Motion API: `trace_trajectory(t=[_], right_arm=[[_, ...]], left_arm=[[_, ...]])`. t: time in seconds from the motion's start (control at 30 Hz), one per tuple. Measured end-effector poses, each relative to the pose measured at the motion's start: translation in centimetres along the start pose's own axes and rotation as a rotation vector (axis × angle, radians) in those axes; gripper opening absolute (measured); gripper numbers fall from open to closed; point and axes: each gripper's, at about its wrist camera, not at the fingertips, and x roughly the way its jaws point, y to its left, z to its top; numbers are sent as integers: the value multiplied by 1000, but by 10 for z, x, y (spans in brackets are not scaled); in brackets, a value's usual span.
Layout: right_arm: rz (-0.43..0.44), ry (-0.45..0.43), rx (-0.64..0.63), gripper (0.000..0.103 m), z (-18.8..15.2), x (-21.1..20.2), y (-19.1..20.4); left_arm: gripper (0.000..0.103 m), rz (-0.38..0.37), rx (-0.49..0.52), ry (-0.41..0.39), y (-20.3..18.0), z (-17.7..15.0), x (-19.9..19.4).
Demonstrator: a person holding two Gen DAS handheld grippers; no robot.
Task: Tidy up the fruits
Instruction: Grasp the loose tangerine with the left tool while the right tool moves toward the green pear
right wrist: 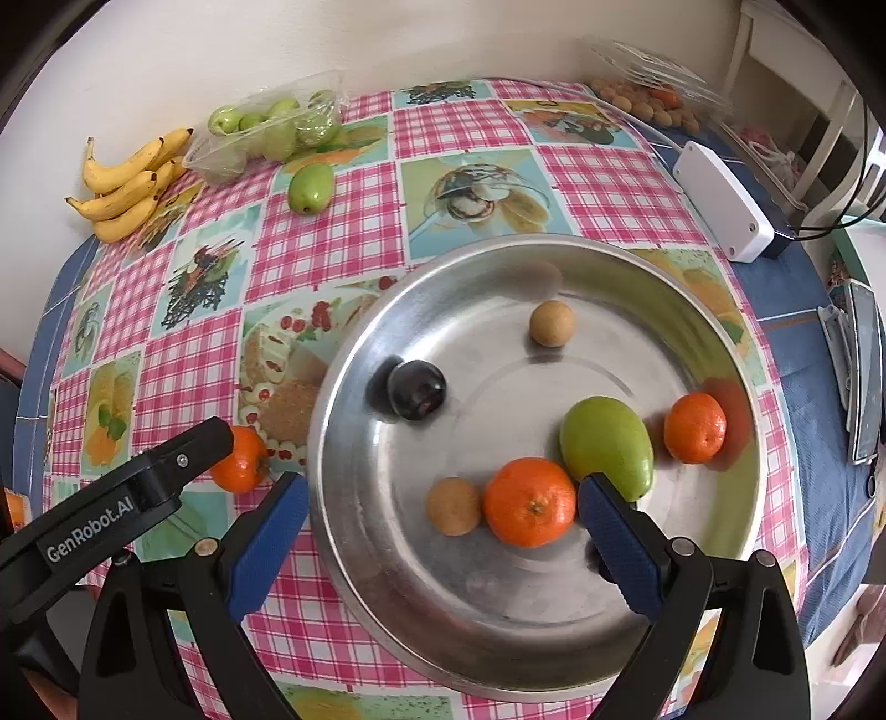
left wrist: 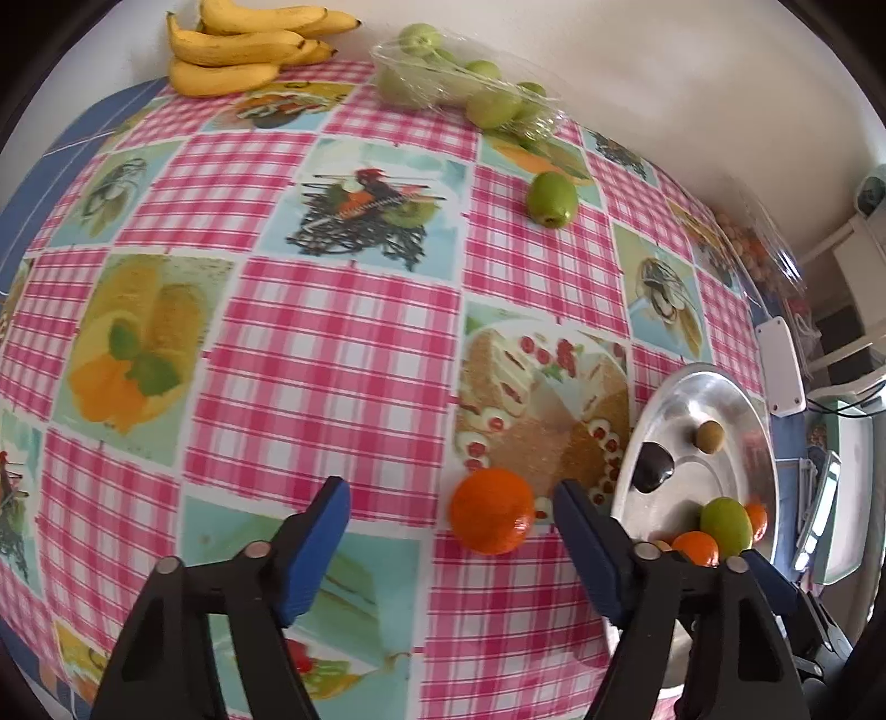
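A steel plate holds two oranges, a green fruit, a dark plum and two small brown fruits. The plate also shows in the left wrist view. A loose orange lies on the cloth just left of the plate, also seen in the right wrist view. My left gripper is open, low over the cloth, the orange between its fingertips. My right gripper is open and empty above the plate's near side.
A bunch of bananas and a clear tray of green fruits stand at the far edge by the wall. One loose green fruit lies on the checked cloth. A white box and a clear pack of small fruits sit at the right.
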Motion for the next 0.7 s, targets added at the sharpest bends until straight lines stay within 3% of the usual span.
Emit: trace_trajectory(t=[0.37, 0.5, 0.7], right_arm=[[-12, 19, 4, 98, -2, 4, -5], [-17, 23, 3, 98, -3, 5, -6], [-14, 20, 5, 98, -3, 6, -3]], left_arm=[[45, -34, -5, 29, -8, -1, 12], [39, -49, -9, 40, -8, -3, 13], [38, -63, -23, 38, -4, -3, 11]])
